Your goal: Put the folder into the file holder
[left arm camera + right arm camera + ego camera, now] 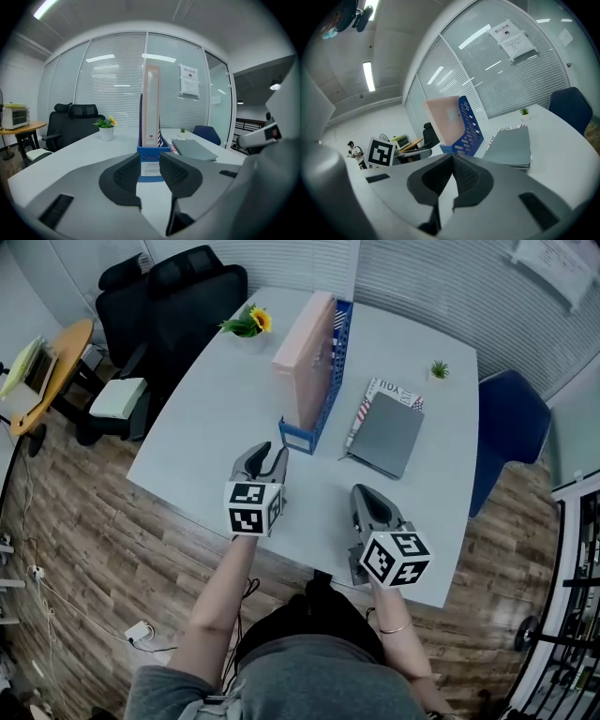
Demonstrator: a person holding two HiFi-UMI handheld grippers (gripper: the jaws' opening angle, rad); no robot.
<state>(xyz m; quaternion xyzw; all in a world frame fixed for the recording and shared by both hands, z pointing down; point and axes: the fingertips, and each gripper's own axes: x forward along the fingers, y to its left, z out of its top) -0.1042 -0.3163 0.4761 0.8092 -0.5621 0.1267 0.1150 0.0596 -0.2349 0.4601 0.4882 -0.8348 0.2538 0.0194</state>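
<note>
White table (225,399) — pink folder (305,338) upright in file holder (298,435), ahead of left gripper (270,455), jaws spread; right gripper (362,493) jaws together

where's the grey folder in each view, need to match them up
Head view: grey folder lies flat right of centre, just right of the blue file holder.
Left gripper view: right of centre, low, to the right of the holder.
Right gripper view: right of centre, again right of the holder.
Shared landmark: the blue file holder, standing at the folder's left in all three.
</note>
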